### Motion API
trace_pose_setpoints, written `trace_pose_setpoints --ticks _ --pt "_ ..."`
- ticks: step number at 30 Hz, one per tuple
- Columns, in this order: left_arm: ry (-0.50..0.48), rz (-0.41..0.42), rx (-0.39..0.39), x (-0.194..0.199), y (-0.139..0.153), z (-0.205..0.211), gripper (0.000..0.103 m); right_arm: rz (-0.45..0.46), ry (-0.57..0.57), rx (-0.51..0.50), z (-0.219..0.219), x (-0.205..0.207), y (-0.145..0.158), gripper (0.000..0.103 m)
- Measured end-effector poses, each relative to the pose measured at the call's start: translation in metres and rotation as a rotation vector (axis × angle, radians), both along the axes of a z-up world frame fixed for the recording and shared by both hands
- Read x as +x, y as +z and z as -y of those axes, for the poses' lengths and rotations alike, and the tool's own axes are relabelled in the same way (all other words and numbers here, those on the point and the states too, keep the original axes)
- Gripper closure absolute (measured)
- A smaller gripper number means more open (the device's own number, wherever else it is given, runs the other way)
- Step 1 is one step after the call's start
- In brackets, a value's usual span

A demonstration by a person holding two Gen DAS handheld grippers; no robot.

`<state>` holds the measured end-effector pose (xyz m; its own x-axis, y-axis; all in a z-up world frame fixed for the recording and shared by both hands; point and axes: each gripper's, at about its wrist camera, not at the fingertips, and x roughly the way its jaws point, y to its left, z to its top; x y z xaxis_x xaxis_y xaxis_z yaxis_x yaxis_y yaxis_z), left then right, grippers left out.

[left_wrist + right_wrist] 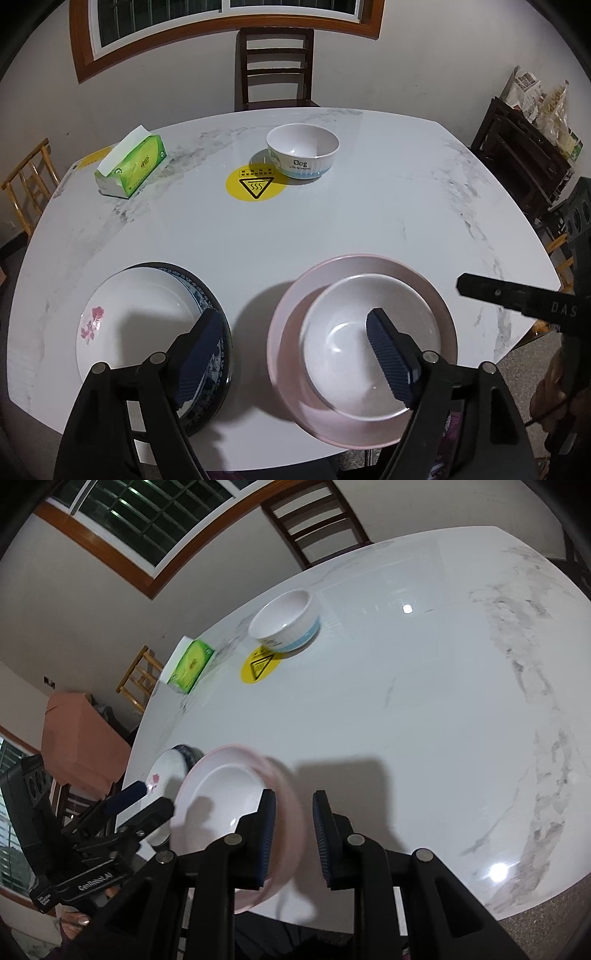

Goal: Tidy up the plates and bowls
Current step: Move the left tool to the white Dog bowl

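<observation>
A white bowl (369, 347) sits in a pink plate (291, 321) at the table's near edge; the pair shows blurred in the right wrist view (225, 786). To its left a white flowered plate (129, 314) lies on a dark blue-patterned plate (218, 373). A white "Dog" bowl (303, 151) stands at the far middle, and shows in the right wrist view (284, 622). My left gripper (295, 339) is open above the gap between the stacks. My right gripper (293, 823) is open, its fingers on either side of the pink plate's right rim, not closed on it.
A green tissue box (129, 164) lies far left on the white marble table (369, 221). A round yellow warning sticker (256, 184) is by the Dog bowl. A dark chair (275, 66) stands behind the table, shelves (524, 155) to the right.
</observation>
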<state>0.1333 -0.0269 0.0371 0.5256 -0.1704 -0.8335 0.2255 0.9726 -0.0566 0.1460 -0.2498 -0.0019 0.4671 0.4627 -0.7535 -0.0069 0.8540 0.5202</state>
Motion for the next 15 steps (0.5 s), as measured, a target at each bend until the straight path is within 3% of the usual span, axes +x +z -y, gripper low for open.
trace_pose_setpoints --ticks 5,10,15 --pt "0.015 -0.01 0.015 0.012 -0.003 -0.005 0.019 0.037 -0.018 -0.062 0.02 0.013 -0.009 0.081" --pt "0.049 -0.077 -0.052 0.036 -0.01 -0.023 0.017 0.083 -0.02 -0.061 0.036 0.03 -0.017 0.081" --pt "0.083 -0.17 -0.129 0.071 -0.021 -0.038 0.017 0.031 -0.013 0.051 0.046 0.059 -0.025 0.081"
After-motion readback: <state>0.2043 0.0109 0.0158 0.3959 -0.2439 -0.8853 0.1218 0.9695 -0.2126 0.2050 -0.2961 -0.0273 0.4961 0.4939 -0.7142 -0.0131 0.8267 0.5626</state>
